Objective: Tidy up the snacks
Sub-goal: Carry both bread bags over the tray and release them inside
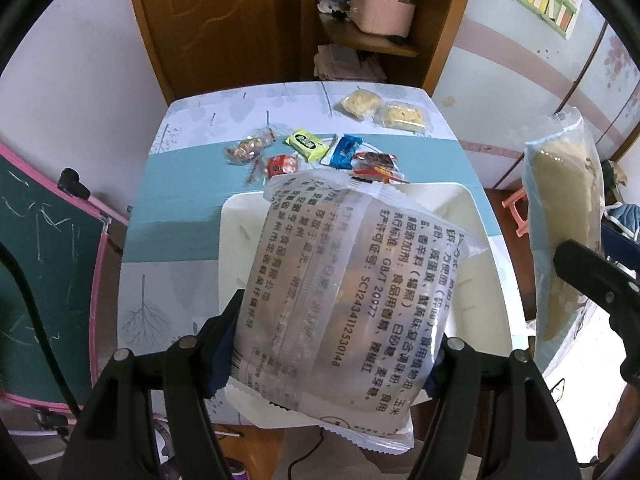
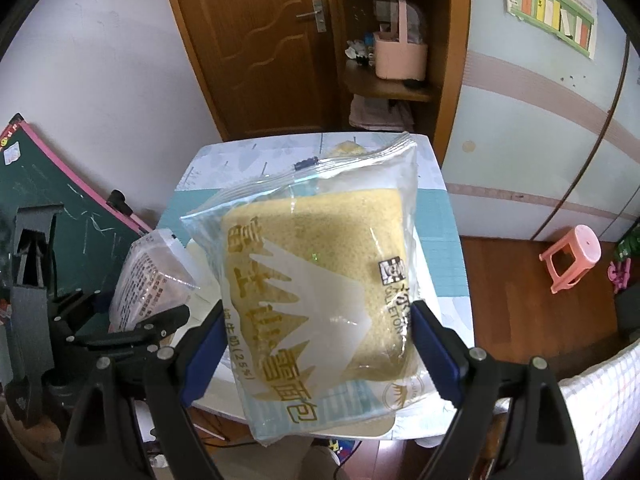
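Bread packet [image 2: 320,284], soft, light, crushable, clamped across its lower sides in right gripper [image 2: 316,354] above tray [image 1: 448,200] at table's near edge; crinkly noodle pack [image 1: 332,280] likewise pinched by left gripper [image 1: 336,360].

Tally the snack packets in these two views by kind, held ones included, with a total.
Large packets held in grippers: 2, the printed noodle-snack packet and the bread packet.
Clear-wrapped yellow cakes on the table: 2.
Small colourful snack packets on the table: 5.
Total: 9.
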A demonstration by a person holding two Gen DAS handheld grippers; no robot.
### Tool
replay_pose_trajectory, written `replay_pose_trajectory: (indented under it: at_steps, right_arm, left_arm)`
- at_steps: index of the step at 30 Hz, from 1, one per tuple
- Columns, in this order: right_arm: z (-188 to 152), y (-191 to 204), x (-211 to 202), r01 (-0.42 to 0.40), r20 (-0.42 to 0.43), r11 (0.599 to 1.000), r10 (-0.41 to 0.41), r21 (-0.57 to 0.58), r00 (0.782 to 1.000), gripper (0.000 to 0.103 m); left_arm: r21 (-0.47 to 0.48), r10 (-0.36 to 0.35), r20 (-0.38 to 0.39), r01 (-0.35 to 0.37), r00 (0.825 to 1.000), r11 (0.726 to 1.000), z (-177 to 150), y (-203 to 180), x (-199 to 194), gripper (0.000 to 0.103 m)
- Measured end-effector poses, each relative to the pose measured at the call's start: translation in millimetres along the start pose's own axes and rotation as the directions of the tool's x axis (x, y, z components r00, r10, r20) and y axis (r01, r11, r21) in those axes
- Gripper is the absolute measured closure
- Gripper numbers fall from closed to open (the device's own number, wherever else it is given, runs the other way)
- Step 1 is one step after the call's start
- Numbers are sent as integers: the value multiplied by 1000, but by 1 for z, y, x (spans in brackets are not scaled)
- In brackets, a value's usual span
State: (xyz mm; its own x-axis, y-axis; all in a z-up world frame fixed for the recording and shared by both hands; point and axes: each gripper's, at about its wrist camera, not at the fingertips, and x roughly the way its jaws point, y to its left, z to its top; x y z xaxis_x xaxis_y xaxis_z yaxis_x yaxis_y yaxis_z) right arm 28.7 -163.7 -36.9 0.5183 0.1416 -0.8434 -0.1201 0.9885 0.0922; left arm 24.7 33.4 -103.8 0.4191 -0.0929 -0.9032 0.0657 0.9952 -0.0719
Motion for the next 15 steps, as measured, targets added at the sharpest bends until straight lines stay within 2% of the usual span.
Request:
replay_pose_trajectory:
  at_steps: [4, 7, 10, 13, 15]
  right_arm:
    - [2, -1, 5, 3, -16, 1000, -3, 10, 1000, 15]
    - [-2, 0, 6, 3, -29, 1000, -3, 10, 1000, 14]
    - [-1, 0, 9, 2, -41, 1000, -2, 8, 999, 14]
    - [2, 0, 13, 9, -56, 1000, -8, 10, 998, 12]
    - [0, 0, 15, 13, -66, 1000, -12, 17, 998, 12]
  left_arm:
    - [1, -1, -14, 1, 1000, 1000, -2, -3, 2, 30]
    - [-2, -3, -12, 3, 1000, 1000, -2, -4, 1, 22]
    - [-1, 6, 12, -6, 1000, 1000, -1, -5, -4, 21]
    - [7, 3, 33, -4, 999, 1000, 0, -8, -8, 12]
    - [15, 13, 42, -14, 999, 1000, 0, -11, -10, 11]
